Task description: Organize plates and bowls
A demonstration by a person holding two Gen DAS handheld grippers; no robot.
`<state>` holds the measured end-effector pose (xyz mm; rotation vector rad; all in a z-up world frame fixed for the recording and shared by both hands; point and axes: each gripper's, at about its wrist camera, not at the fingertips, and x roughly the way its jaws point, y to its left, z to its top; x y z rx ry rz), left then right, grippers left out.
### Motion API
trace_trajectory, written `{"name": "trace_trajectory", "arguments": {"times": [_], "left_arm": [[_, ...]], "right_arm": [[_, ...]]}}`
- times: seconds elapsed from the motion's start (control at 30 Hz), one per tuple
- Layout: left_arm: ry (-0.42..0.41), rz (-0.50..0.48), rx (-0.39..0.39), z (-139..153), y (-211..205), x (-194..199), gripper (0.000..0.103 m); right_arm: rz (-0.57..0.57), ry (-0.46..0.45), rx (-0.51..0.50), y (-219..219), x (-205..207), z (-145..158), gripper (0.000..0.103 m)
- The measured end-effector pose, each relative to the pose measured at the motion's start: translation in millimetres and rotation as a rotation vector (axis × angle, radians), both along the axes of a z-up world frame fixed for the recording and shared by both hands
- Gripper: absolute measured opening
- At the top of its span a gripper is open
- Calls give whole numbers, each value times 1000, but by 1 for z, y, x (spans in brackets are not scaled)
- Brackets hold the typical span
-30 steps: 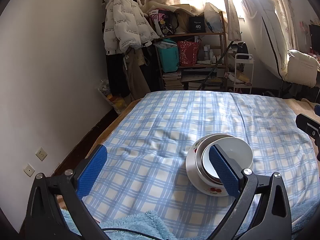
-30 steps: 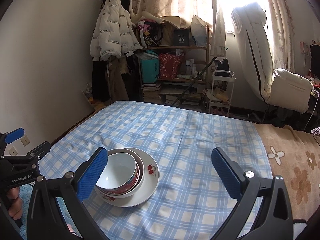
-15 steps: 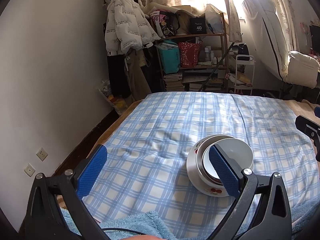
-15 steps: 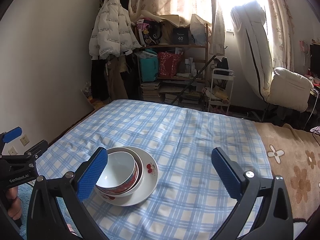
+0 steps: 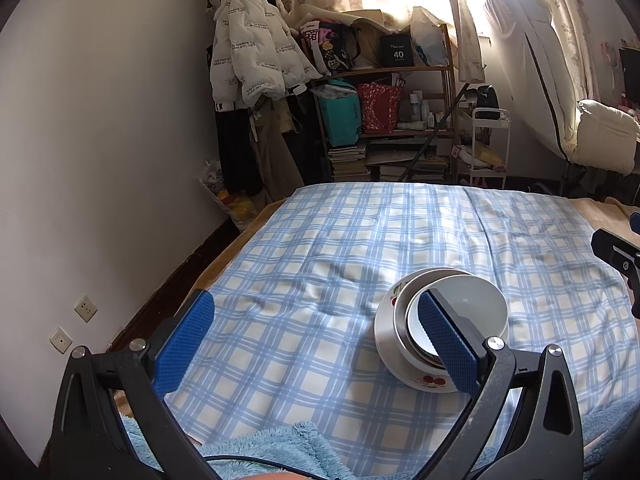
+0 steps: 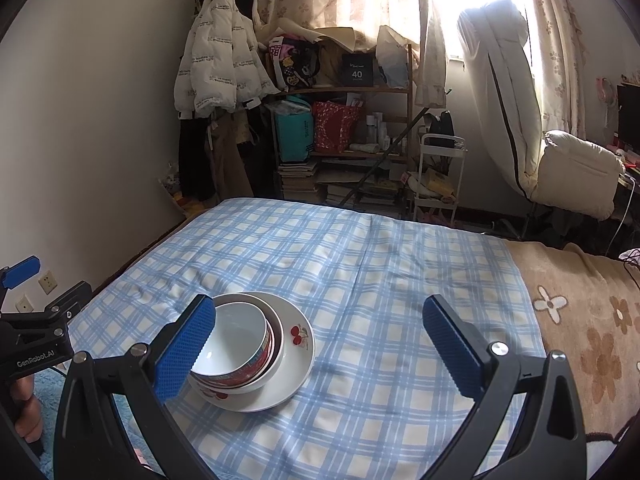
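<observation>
Colours/patterns
Cloth blue-white check; plate white, red cherries; top bowl white, red-patterned band; blanket tan, floral.

Each gripper, the left gripper and the right gripper, is a black forked frame with silver screw heads and two blue textured pads, and white "GenRobot.AI" lettering marks the left one's body at the right-wrist view's lower left.

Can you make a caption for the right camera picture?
Open right gripper above nested bowls on a cherry plate, on a blue checked cloth.
</observation>
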<state>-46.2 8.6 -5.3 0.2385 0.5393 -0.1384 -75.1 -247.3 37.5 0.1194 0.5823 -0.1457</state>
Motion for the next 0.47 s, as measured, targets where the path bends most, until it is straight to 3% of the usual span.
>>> {"name": "trace_trajectory", "arguments": {"times": [0.47], "left_arm": [[-3, -2, 2, 0, 1, 0, 100]], "right_arm": [[-1, -3, -2, -1, 0, 1, 103]]}}
